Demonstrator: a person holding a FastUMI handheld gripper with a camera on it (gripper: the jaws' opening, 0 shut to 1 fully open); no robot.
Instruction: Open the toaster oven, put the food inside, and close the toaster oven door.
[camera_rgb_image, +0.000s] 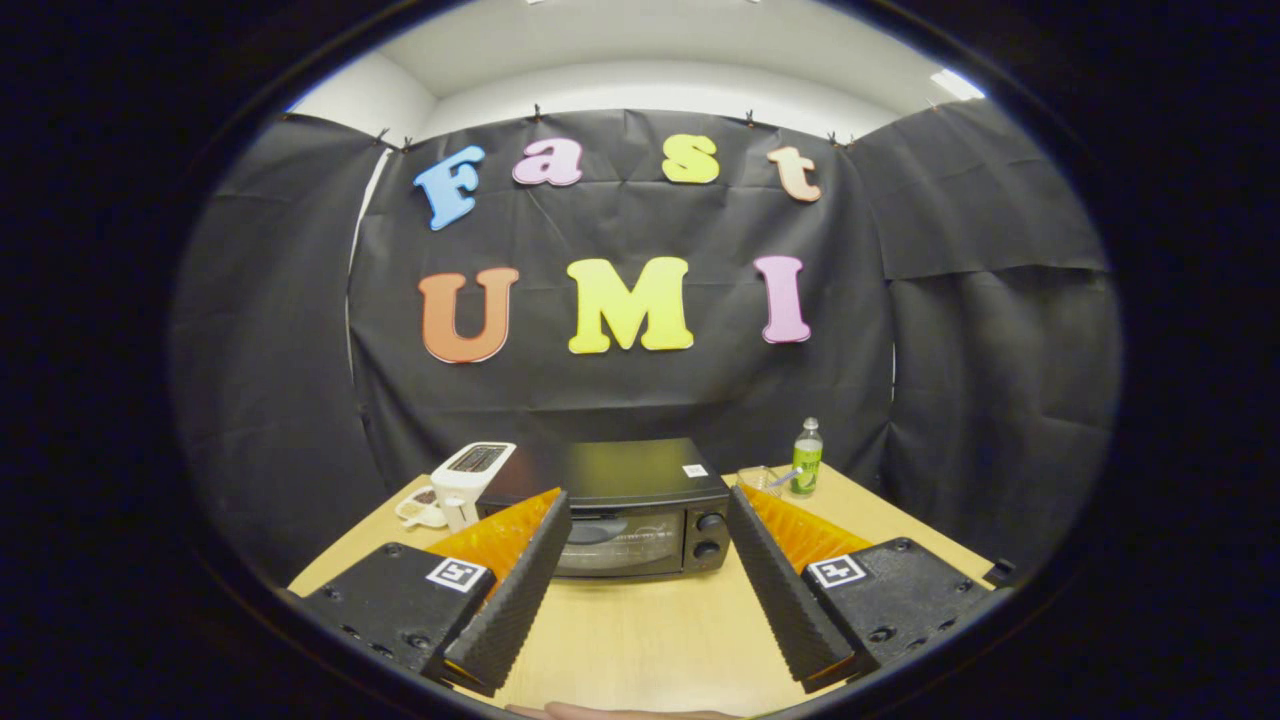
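Gripper view is showing the tool (640, 560) hanging spread and empty above the desk (650, 640), needing to be lowering squarely toward the closed toaster oven (625, 505) sitting beyond its fingers near the far edge, whose small top sticker is too tiny for reading.

Walls: black cloth (640, 390) hangs on three sides of the booth.
Ceiling: white (650, 45), lit at one corner.
Counter: light wood (650, 630).
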